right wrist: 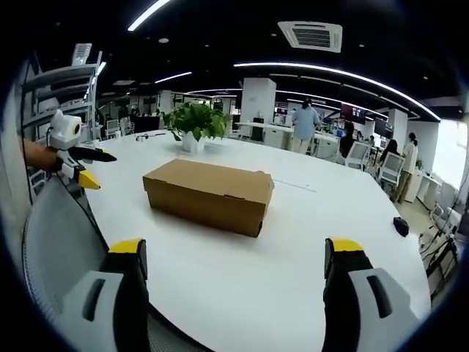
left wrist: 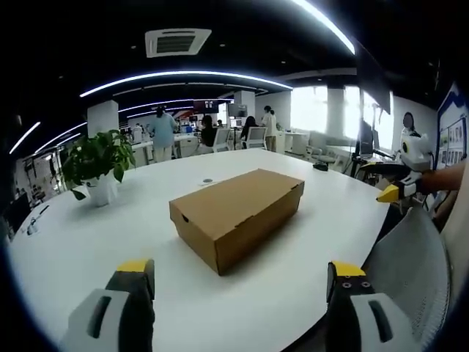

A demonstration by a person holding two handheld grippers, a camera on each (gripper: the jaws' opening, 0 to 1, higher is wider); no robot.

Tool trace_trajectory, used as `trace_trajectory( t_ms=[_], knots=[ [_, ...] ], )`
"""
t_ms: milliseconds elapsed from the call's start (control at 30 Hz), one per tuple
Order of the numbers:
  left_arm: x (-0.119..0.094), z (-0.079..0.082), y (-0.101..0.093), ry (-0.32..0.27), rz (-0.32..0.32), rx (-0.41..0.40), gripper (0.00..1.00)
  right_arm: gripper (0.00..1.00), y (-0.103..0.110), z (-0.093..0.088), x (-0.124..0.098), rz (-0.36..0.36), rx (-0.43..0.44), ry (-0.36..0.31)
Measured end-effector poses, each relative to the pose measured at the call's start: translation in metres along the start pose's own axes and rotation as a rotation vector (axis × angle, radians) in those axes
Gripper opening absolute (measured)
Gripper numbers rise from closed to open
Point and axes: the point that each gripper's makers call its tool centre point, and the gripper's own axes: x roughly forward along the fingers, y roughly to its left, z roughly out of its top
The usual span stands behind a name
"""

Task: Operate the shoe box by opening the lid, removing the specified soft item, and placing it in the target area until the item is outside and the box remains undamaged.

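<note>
A closed brown cardboard shoe box (left wrist: 238, 215) lies on the big white round table (left wrist: 110, 235), its lid down. In the right gripper view the same shoe box (right wrist: 210, 194) sits past my jaws. My left gripper (left wrist: 242, 275) is open, held short of the box over the table's near edge, with nothing between its yellow-tipped fingers (left wrist: 135, 268). My right gripper (right wrist: 238, 253) is open too, empty and short of the box. The other gripper comes into each view from the side: the right one (left wrist: 399, 176) and the left one (right wrist: 73, 158), each in a hand.
A potted green plant (left wrist: 99, 165) stands on the table beyond the box, also the plant (right wrist: 196, 123). A grey mesh chair back (left wrist: 410, 253) is at the table's edge, and another (right wrist: 55, 235). A small dark object (right wrist: 401, 226) lies near the far rim. Several people stand at desks behind.
</note>
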Motion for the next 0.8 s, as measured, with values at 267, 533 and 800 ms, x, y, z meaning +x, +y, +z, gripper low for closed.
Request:
trace_trajectory(
  t_ms=[267,533,800],
  knots=[
    [0.005,0.001,0.001,0.014,0.008,0.000,1.00,0.96,-0.003,-0.001,0.002,0.021,-0.011,0.012],
    [0.011,0.000,0.006,0.029,0.007,0.013,1.00,0.96,-0.008,-0.001,0.005,0.046,-0.012,0.022],
    [0.018,0.001,0.004,0.036,-0.004,0.020,0.99,0.93,-0.014,0.000,0.008,0.068,-0.030,0.032]
  ],
)
